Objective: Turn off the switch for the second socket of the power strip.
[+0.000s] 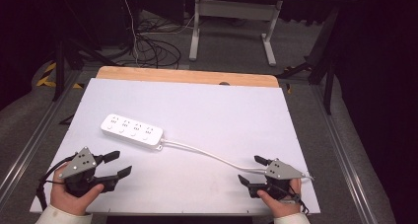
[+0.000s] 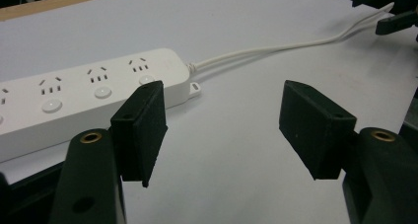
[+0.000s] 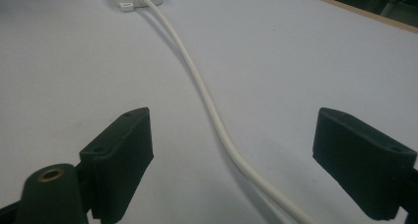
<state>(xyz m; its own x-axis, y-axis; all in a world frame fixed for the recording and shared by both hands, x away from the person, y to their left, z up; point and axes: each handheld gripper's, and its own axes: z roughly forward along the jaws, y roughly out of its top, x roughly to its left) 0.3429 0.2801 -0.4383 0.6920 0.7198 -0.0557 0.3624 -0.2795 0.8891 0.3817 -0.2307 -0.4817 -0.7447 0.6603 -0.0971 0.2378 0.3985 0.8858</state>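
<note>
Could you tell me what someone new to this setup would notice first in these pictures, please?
A white power strip lies on the white table, left of centre, its white cord trailing toward the near right corner. The right hand-held gripper has its jaws open either side of that cord. The left hand-held gripper is open at the near left, pointing at the strip.
</note>
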